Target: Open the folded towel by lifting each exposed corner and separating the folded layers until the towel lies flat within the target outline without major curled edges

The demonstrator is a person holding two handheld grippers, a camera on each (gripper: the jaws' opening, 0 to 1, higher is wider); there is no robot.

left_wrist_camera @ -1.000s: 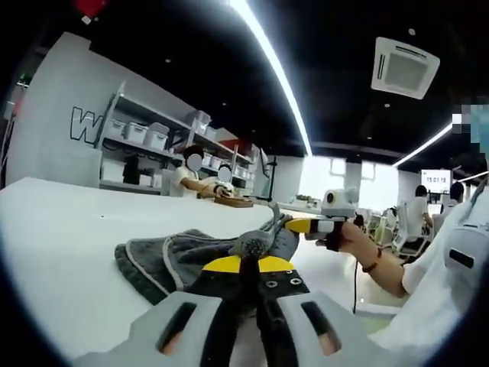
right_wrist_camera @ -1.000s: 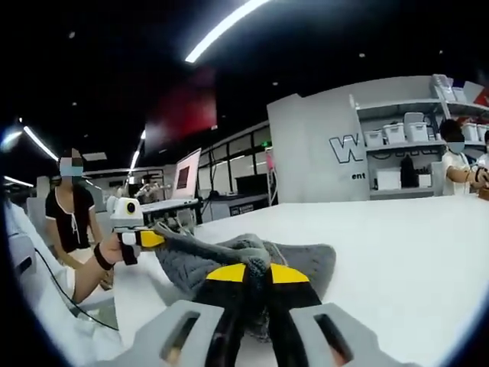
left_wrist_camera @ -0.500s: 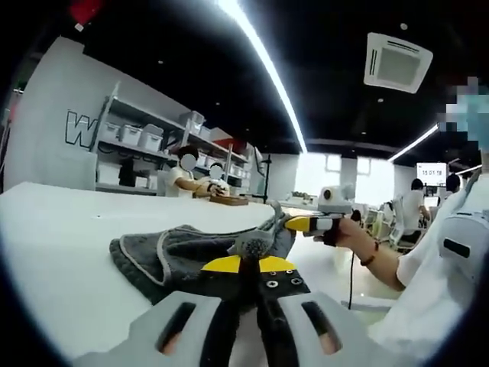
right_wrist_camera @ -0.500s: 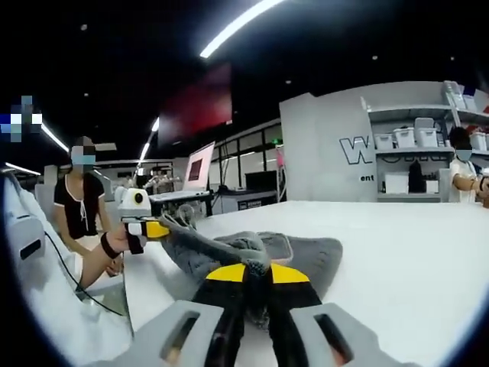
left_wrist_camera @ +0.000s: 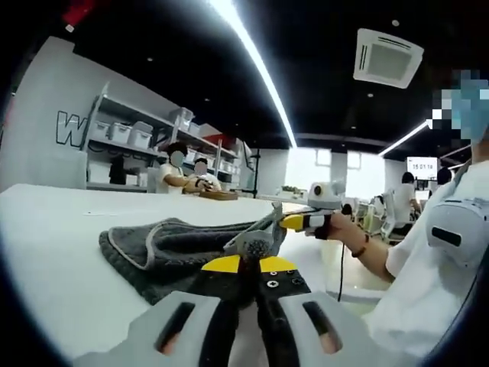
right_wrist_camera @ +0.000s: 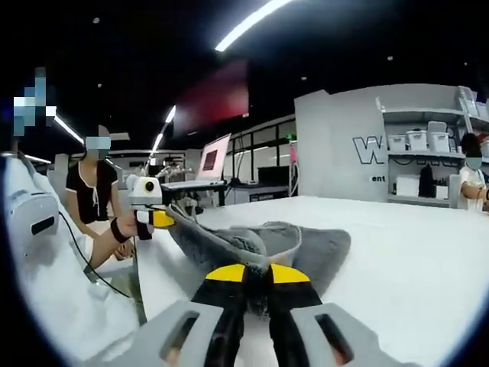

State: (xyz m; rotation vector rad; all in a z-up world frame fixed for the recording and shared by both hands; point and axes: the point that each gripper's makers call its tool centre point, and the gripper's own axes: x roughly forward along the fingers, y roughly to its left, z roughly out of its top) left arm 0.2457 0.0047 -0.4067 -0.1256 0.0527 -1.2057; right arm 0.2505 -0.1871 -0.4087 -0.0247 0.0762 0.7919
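Observation:
A grey towel (left_wrist_camera: 164,245) with a pale hem lies bunched on the white table (left_wrist_camera: 53,252). My left gripper (left_wrist_camera: 248,264) is shut on one corner of it, which puckers just above the yellow jaw tips. Farther right, my right gripper (left_wrist_camera: 294,222) pinches another corner, and a strip of cloth runs taut between the two. In the right gripper view, the right gripper (right_wrist_camera: 248,273) is shut on a towel (right_wrist_camera: 313,248) corner. At the left, held in a hand, the left gripper (right_wrist_camera: 162,219) lifts the other corner off the table.
Shelves with white bins (left_wrist_camera: 122,134) line the far wall, and people sit at a far table (left_wrist_camera: 218,196). A person's white sleeve (left_wrist_camera: 435,260) fills the right side. A laptop screen (right_wrist_camera: 214,159) stands on a desk beyond the table's near edge (right_wrist_camera: 145,283).
The two grippers have drawn apart, each still pinching its corner. The towel's upper layer is pulled longer and tauter between them, and the bunch looks flatter.

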